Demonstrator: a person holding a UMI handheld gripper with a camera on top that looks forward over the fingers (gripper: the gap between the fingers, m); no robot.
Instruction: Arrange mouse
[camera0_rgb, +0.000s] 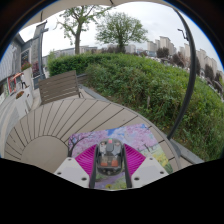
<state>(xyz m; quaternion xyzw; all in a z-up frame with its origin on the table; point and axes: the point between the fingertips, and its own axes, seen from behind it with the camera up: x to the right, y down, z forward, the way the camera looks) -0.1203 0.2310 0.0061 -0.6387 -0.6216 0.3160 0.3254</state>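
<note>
A dark, see-through mouse (110, 156) with red parts inside sits between my fingers, over a mouse mat (140, 135) printed with pink blossoms. The mat lies on a round slatted table (50, 125). My gripper (110, 160) is shut on the mouse: the pink pads (87, 159) press against its left and right sides. I cannot tell whether the mouse rests on the mat or hangs just above it.
A slatted chair (58, 86) stands beyond the table on the left. A green hedge (155, 85) runs behind and to the right, with trees and buildings far off. Bare table slats lie left of the mat.
</note>
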